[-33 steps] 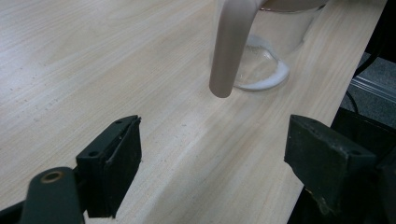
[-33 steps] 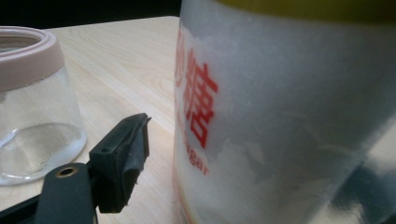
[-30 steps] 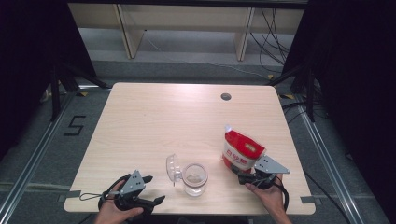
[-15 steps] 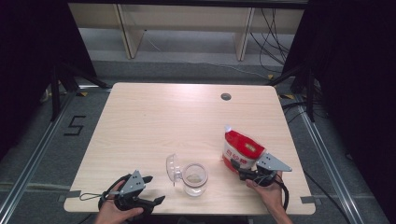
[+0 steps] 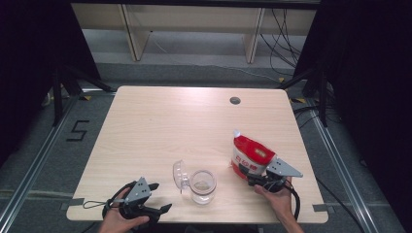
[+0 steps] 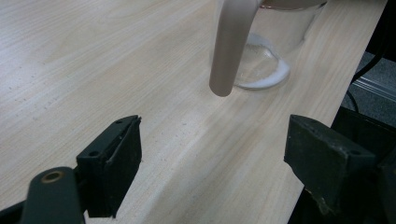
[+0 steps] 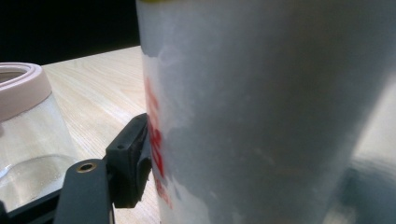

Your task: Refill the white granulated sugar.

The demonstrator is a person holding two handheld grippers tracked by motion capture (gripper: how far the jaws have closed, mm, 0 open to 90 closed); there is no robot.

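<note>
A red and white bag (image 5: 251, 155) stands tilted on the wooden table (image 5: 184, 121) at the front right. My right gripper (image 5: 253, 181) is shut on its lower edge; in the right gripper view the bag (image 7: 271, 112) is pressed against one black finger (image 7: 130, 163) and hides the other. A clear glass jar (image 5: 202, 185) with a little white powder at its bottom sits at the front middle, its hinged lid (image 5: 180, 174) swung open to the left. My left gripper (image 5: 160, 196) rests open near the front left edge, pointing at the jar (image 6: 266, 60), with nothing between its jaws.
A round cable hole (image 5: 235, 100) lies near the table's far right. The front table edge runs just under both hands. A black cable (image 5: 295, 199) loops from the right gripper over the edge.
The right hand and its gripper have shifted slightly at the bag's base. The bag, the jar and the left gripper stay where they were.
</note>
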